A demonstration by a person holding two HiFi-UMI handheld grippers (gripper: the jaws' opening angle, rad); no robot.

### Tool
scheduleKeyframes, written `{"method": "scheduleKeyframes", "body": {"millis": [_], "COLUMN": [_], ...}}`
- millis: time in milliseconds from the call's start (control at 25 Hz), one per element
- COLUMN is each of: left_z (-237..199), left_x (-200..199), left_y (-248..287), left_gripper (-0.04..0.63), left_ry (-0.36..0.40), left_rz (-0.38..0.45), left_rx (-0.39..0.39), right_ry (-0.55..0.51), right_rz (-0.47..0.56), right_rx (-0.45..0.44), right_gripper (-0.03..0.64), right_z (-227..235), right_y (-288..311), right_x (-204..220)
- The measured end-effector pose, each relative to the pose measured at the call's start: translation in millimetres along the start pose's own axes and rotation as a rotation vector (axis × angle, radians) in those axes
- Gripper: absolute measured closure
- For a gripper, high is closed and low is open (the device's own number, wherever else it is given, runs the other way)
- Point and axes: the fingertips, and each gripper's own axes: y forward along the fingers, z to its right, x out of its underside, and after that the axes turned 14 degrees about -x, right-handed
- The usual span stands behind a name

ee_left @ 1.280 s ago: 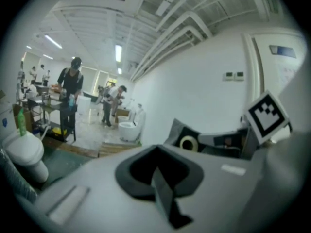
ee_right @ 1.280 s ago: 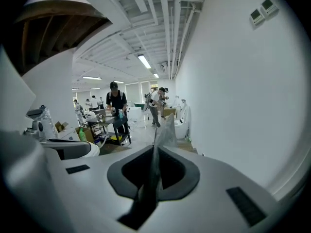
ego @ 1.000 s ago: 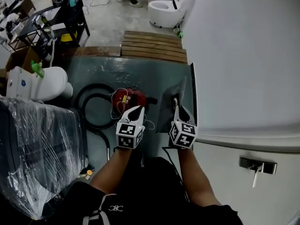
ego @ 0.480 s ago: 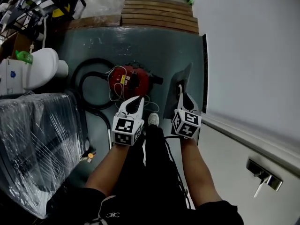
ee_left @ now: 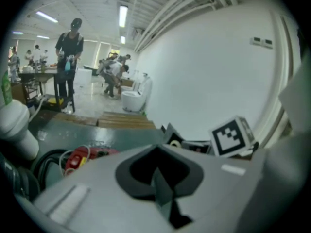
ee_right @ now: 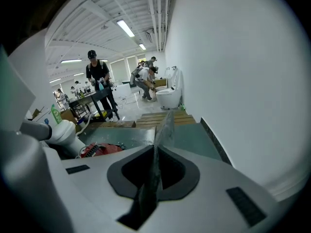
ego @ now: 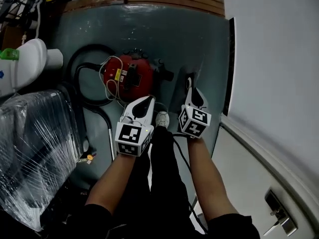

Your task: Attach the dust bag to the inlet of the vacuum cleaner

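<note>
Grip on the dust bag (ee_right: 164, 124) comes from our right gripper (ego: 191, 89). Its jaws are clamped on the thin sheet's edge, so the bag juts forward edge-on, ready to present. Our left gripper (ego: 146, 103) has its jaws together on nothing, probably kept free to steady the machine. The red vacuum cleaner (ego: 130, 76) sits on the floor (ego: 199, 39) just ahead, with the bag not yet attached.

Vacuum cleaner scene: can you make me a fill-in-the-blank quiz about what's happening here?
The vacuum cleaner on the floor is ___ in colour.
The right gripper is shut on the ___.
The left gripper, jaws together, holds ___.
In the head view, the black hose lies coiled on the vacuum cleaner's ___ side.
Missing words: red; dust bag; nothing; left.
</note>
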Motion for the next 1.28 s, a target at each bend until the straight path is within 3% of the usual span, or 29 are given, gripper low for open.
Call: {"method": "scheduleKeyframes", "body": {"millis": [560, 960, 1280], "left_z": [-10.1, -10.0, -11.5], "left_x": [56.2, 71.2, 72.9], "left_y": [88.6, 101.4, 99.5], "left_gripper": [0.597, 0.597, 0.597], "left_ry": [-0.004, 0.000, 0.007], "left_rz": [-0.063, -0.083, -0.092], "left_rx": [-0.061, -0.043, -0.035], "right_ry": [0.083, 0.121, 0.230], "right_rz": [-0.097, -0.143, -0.124], "right_rx": [-0.041, -0.048, -0.063], "right_gripper": [0.598, 0.598, 0.597], "right_z": [30.7, 19.3, 4.9], "right_y": [105.5, 138.3, 136.8], "right_x": [78.7, 102.2, 110.5]}}
